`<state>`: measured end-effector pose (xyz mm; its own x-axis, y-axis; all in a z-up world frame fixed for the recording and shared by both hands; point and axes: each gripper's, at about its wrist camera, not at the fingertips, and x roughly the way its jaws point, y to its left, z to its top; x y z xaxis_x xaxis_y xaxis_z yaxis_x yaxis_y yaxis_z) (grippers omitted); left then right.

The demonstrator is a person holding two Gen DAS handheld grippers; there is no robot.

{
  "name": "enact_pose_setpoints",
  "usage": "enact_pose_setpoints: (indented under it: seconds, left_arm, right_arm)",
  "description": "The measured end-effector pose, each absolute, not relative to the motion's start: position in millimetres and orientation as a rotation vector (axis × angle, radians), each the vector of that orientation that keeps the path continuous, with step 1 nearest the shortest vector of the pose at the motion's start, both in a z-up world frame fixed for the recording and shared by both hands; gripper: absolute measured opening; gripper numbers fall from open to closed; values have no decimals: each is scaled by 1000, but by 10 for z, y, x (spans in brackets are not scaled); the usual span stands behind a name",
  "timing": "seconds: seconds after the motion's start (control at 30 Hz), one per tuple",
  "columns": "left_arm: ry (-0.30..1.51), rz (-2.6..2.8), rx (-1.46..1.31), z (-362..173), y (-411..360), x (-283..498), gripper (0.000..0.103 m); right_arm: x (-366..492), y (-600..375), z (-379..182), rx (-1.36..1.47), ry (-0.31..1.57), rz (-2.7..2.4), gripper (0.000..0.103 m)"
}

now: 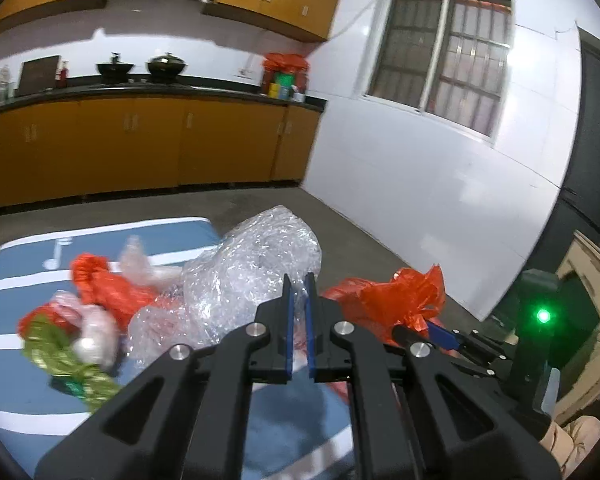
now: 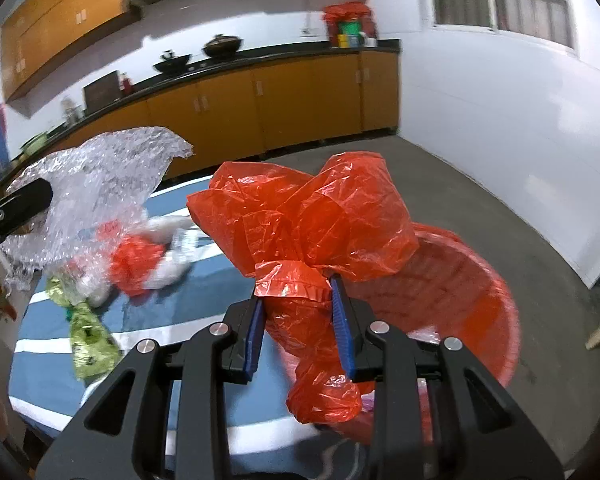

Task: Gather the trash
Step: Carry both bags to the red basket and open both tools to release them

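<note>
red bag [image 2: 300,220] hides basket [image 2: 480,300] floor

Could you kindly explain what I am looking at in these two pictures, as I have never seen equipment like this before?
These are two hand-held grippers, each carrying a camera that looks along its two fingers. A person holds one in each hand. In the left camera's view, the left gripper is shut on clear bubble wrap. In the right camera's view, the right gripper is shut on a crumpled red plastic bag, above a red basket. On the blue striped table lie more scraps: a green wrapper, red plastic and pale plastic pieces. Behind is a kitchen counter.
</note>
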<state>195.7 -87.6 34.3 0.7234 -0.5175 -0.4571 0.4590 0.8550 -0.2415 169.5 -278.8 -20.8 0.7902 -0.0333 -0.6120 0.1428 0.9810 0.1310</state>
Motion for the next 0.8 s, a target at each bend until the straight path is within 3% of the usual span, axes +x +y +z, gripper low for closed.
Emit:
enact_pose_setpoints:
  seconds: [0.8]
  left_arm:
    - [632, -797, -53, -67, -2391, 2042, 6]
  right_arm:
    - [1358, -3762, -215, 257, 639, -302, 32]
